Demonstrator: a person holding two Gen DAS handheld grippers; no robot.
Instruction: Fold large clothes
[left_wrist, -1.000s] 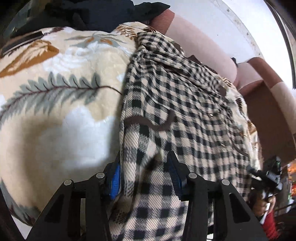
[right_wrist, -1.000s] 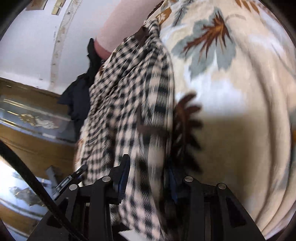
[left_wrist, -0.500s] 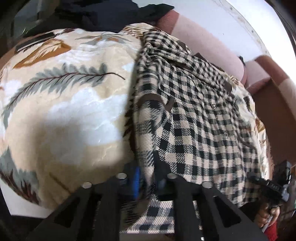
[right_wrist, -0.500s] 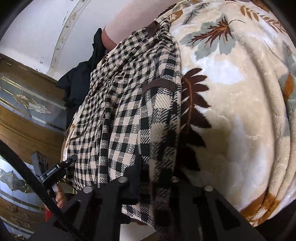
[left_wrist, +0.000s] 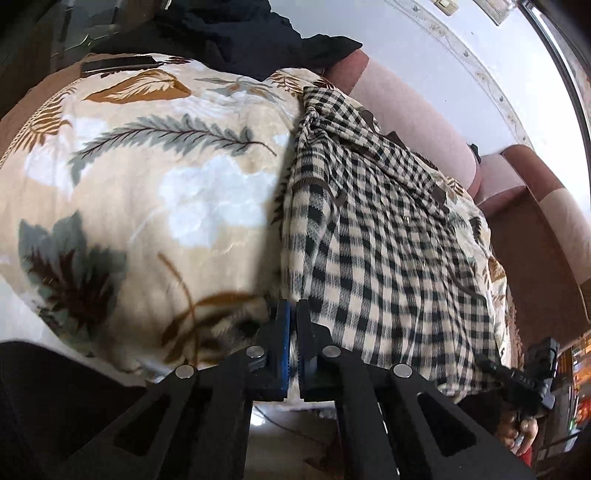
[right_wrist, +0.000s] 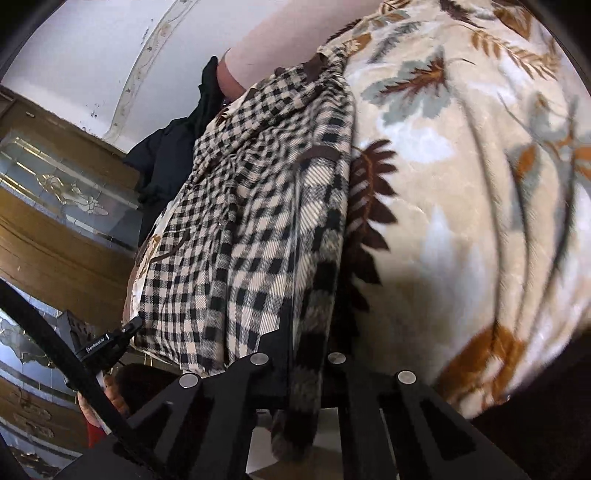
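Observation:
A black-and-cream checked shirt (left_wrist: 384, 236) lies spread on a leaf-print blanket (left_wrist: 155, 206). It also shows in the right wrist view (right_wrist: 258, 229). My left gripper (left_wrist: 293, 317) is shut on the shirt's near left hem corner at the blanket's front edge. My right gripper (right_wrist: 308, 332) is shut on the shirt's near right hem, and a fold of cloth hangs down between its fingers. The other gripper shows small in each view, the right one (left_wrist: 532, 373) and the left one (right_wrist: 107, 343).
The blanket (right_wrist: 461, 206) covers a sofa with pink and brown cushions (left_wrist: 417, 107). A dark garment (left_wrist: 240, 37) lies at the far end, also seen from the right wrist (right_wrist: 173, 162). A wooden cabinet with glass panels (right_wrist: 55, 206) stands beside it.
Both grippers closed on the shirt's near hem and pulled back toward the blanket's front edge. The shirt has been drawn flatter and more of the blanket shows.

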